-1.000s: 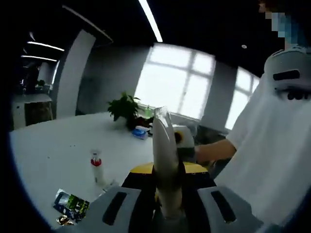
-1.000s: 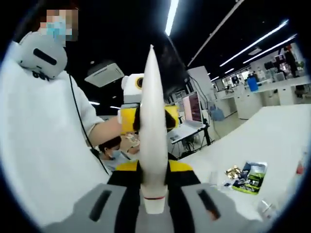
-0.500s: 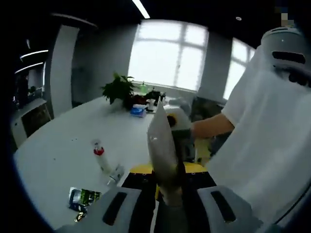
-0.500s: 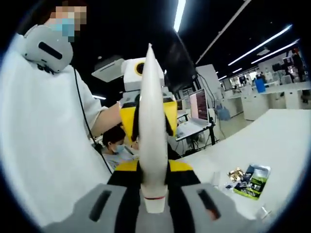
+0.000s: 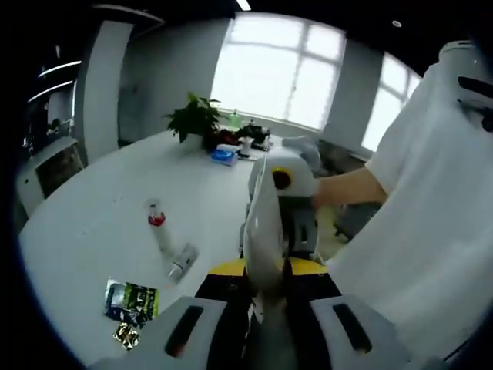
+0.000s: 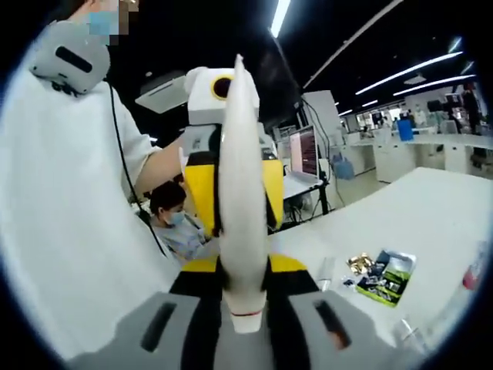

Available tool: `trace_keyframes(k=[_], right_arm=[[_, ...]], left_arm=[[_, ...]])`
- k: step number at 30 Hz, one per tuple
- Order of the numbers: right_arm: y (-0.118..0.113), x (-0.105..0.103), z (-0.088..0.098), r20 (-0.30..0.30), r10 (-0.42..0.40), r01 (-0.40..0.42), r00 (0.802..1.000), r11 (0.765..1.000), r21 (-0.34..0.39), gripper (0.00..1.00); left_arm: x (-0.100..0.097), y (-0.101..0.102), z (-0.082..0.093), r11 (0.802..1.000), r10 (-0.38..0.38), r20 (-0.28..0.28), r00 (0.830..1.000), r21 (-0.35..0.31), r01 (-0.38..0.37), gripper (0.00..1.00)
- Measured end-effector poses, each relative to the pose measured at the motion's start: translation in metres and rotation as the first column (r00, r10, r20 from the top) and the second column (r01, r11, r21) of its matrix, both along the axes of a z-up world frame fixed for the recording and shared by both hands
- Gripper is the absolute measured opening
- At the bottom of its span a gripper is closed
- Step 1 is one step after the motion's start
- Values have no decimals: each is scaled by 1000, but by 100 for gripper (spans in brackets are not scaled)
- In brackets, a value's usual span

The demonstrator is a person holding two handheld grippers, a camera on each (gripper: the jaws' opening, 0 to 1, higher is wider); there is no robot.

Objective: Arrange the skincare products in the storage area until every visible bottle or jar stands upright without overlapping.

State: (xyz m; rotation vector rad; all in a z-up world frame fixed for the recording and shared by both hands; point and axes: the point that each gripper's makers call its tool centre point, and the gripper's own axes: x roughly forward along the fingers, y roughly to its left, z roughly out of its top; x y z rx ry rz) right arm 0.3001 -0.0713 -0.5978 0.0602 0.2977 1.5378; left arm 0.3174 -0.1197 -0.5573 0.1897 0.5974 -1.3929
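Tabletop seen white and broad in the left gripper view, with the skincare items scattered on it well ahead of the jaws. A bottle with a red band is seen leaning, its long axis tilted and its top pointing away toward the far window. Just beside its base a tube lies flat, long axis roughly along the tabletop and angled toward the bottle; whether the two touch cannot be told. Nearer the camera a green packet lies flat, with a small gold wrapper close by it.

Left hand-held gripper: jaws pressed together into one pale blade, nothing held. Right hand-held gripper: jaws likewise closed flat against each other, nothing between them. Each is seen facing the other, held up off the tabletop in front of the person's white shirt; this is judged a ready pose, not a working one, since no item is within reach of either.

In the right gripper view the packet and wrapper appear on the tabletop to the right.

Arranging is judged not yet begun: the tube must be stood up and the bottle set straight.
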Motion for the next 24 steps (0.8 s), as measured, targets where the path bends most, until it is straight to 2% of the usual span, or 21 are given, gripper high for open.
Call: trace_keyframes(k=[8, 14, 18, 24], right_arm=[[6, 16, -9, 29, -30, 31, 999, 999, -41, 22], [8, 27, -22, 79, -38, 47, 996, 992, -113, 22], [7, 33, -33, 105, -42, 58, 994, 986, -157, 22], [5, 40, -45, 115, -57, 77, 992, 981, -180, 22]], left_arm=[[14, 7, -10, 999, 9, 28, 1000, 53, -10, 14], [17, 6, -21, 996, -9, 72, 997, 94, 2, 14], [23, 8, -32, 992, 3, 53, 999, 123, -9, 14], [26, 6, -45, 984, -28, 68, 997, 176, 16, 14]])
